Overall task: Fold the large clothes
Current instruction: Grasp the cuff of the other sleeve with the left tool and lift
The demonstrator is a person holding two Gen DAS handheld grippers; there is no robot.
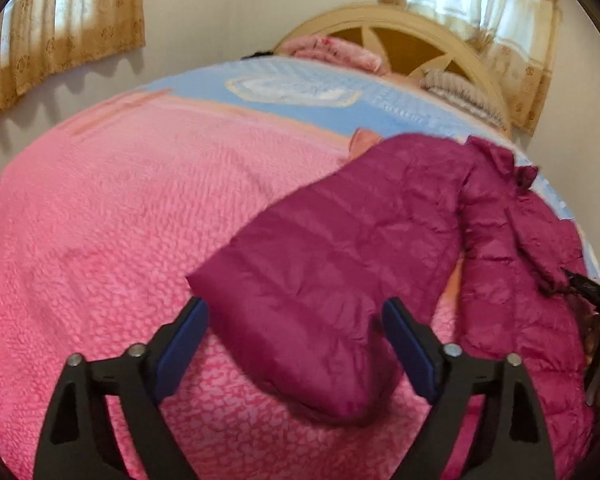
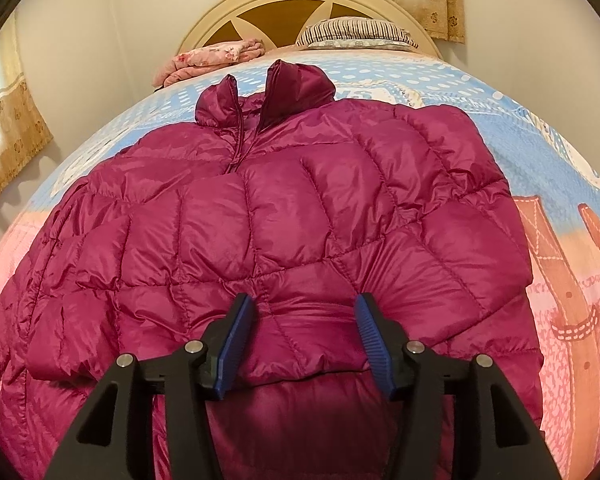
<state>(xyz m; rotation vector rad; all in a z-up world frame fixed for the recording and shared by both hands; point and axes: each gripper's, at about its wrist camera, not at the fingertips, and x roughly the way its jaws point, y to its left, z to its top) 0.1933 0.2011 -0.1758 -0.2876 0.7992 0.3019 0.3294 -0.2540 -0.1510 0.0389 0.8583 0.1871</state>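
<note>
Magenta puffer jacket (image 2: 284, 216) lies flat on bed (image 1: 100, 220), collar toward headboard (image 2: 260, 4), front up, zip partly done. Right sleeve folded across the chest; its cuff end sits between right gripper (image 2: 304, 336) pads. Pads look apart from the fabric, w/ a fold bulging in the gap, so released, not clamping; contact on the inner faces hard to judge.

Left gripper (image 1: 296, 340) jaws wide, straddling the left sleeve (image 1: 320, 264), which sticks out sideways over the pink spread. Sleeve passes between the pads, not pinched; whether it touches either pad can't tell.

Room: big bare stretch of pink spread left of the sleeve, out to the bed edge & wall. Blue part of spread free btw collar and pillow (image 2: 352, 32). Folded pink blanket (image 2: 212, 56) at head end, well apart from jacket.

Hidden/cut off: jacket hem runs under right gripper & out of frame. In left view, jacket body cut by right rim; a dark object (image 1: 592, 292) there, prob. other gripper, too blurred to read.
</note>
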